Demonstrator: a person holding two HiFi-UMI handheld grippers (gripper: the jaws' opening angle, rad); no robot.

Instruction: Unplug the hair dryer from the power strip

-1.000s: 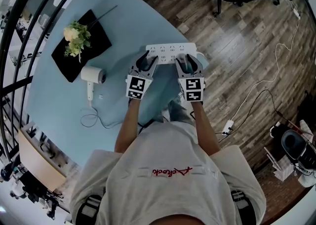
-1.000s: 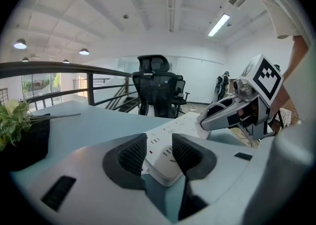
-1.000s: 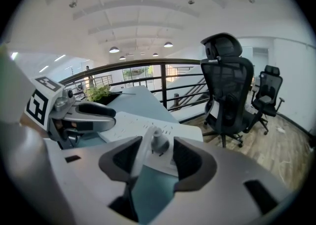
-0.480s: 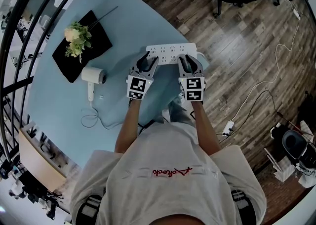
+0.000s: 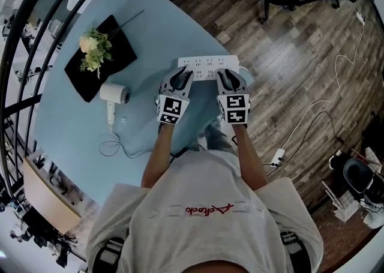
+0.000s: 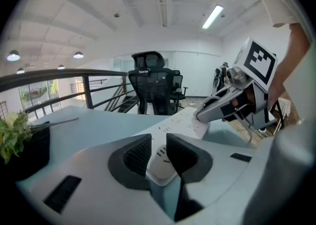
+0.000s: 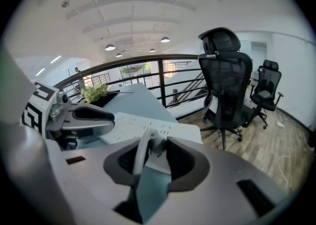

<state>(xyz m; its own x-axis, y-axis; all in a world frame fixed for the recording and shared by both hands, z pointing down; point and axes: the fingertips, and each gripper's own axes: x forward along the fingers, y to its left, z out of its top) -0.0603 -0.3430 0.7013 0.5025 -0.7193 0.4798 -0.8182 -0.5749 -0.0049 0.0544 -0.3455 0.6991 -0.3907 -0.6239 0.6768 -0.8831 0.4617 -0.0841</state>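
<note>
power strip (image 6: pixel 160 163) end between closing left fingers (image 6: pixel 136 156); right fingers (image 7: pixel 181 162) clamp plug (image 7: pixel 153 143).

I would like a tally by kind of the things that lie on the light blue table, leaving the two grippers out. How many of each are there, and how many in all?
power strip: 1
hair dryer, counted together with its cord and plug: 1
black tray: 1
bunch of flowers: 1
Total: 4
</note>
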